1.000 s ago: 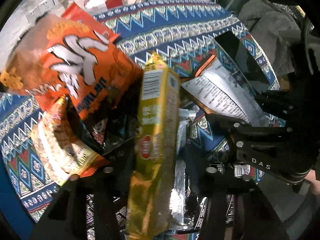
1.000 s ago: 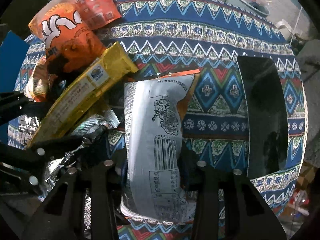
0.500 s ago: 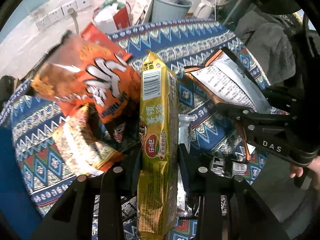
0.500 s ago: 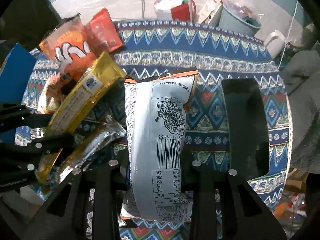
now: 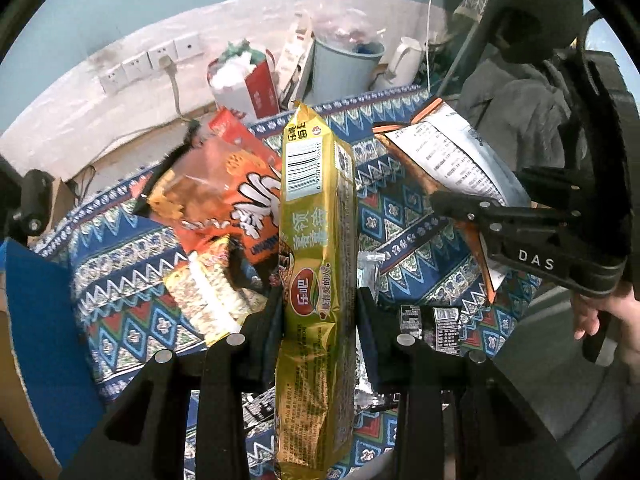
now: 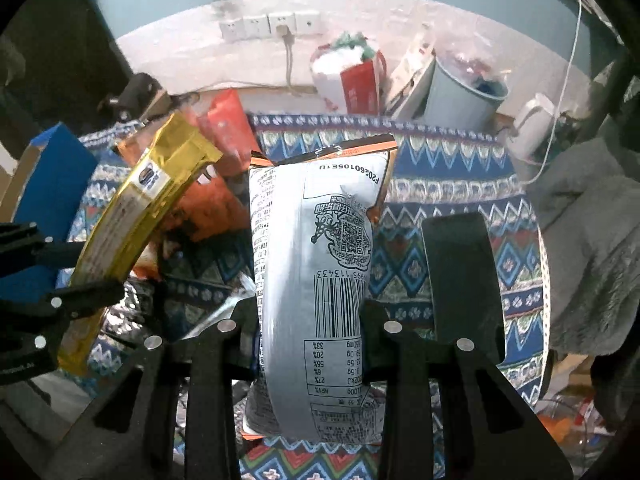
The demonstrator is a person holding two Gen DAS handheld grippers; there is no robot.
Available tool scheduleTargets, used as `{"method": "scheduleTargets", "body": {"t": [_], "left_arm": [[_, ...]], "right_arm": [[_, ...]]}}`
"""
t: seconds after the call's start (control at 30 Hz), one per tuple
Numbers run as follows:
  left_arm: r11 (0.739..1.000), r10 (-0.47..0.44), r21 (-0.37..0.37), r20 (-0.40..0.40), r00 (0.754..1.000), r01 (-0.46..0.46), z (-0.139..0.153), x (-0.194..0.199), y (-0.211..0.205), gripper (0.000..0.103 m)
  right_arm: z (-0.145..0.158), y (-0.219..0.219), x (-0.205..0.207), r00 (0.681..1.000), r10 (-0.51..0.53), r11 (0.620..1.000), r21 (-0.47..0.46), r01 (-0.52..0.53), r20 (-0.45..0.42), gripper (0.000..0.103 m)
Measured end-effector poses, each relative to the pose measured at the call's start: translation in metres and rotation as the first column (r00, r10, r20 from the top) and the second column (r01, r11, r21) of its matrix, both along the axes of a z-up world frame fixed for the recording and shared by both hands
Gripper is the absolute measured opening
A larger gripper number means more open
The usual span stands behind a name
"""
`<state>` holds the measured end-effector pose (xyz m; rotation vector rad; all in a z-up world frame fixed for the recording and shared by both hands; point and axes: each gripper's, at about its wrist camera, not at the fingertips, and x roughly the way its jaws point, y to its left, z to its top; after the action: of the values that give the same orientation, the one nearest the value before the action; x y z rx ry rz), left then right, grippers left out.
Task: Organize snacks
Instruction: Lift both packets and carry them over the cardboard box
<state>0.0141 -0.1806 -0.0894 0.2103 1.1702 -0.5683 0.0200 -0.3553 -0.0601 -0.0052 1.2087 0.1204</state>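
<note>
Left gripper (image 5: pixel 320 304) clamped on yellow biscuit pack (image 5: pixel 318 248), right gripper (image 6: pixel 308 320) clamped on grey snack bag (image 6: pixel 312 280), both held above patterned tablecloth (image 6: pixel 440 168); orange chip bag (image 5: pixel 224 200) lay there, blue box (image 6: pixel 52 176) contents unseen

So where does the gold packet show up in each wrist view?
Left wrist: the gold packet stands upright at centre, clamped in the left claw.
Right wrist: the same packet slants along the left edge, its lower end in the left claw.
Shared landmark: the red-and-white bag on the floor beyond the table.
</note>
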Motion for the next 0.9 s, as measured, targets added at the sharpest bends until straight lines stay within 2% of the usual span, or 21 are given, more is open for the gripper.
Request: {"method": "scheduleTargets", "body": {"t": [0.13,0.47,0.6,0.9], "left_arm": [[1.000,0.011,0.003,0.043,0.999,-0.011,0.016,-0.004,0.011,0.035],[0.997,0.080,-0.012,0.091,0.993,-0.079,0.041,-0.007,0.051,0.035],[0.994,0.107,-0.001,0.119,0.987,-0.107,0.049,-0.009,0.067,0.035],[0.981,0.194,-0.034,0.141,0.971,-0.191,0.069,-0.010,0.117,0.035]], "right_arm": [[0.011,0.006,0.004,1.000,0.009,1.000,0.010,-0.009,0.021,0.032],[0.036,0.037,0.008,0.996,0.053,0.998,0.023,-0.055,0.066,0.032],[0.045,0.054,0.012,0.993,0.079,0.996,0.033,-0.082,0.082,0.032],[0.063,0.105,0.023,0.980,0.163,0.984,0.049,-0.170,0.116,0.032]]}}
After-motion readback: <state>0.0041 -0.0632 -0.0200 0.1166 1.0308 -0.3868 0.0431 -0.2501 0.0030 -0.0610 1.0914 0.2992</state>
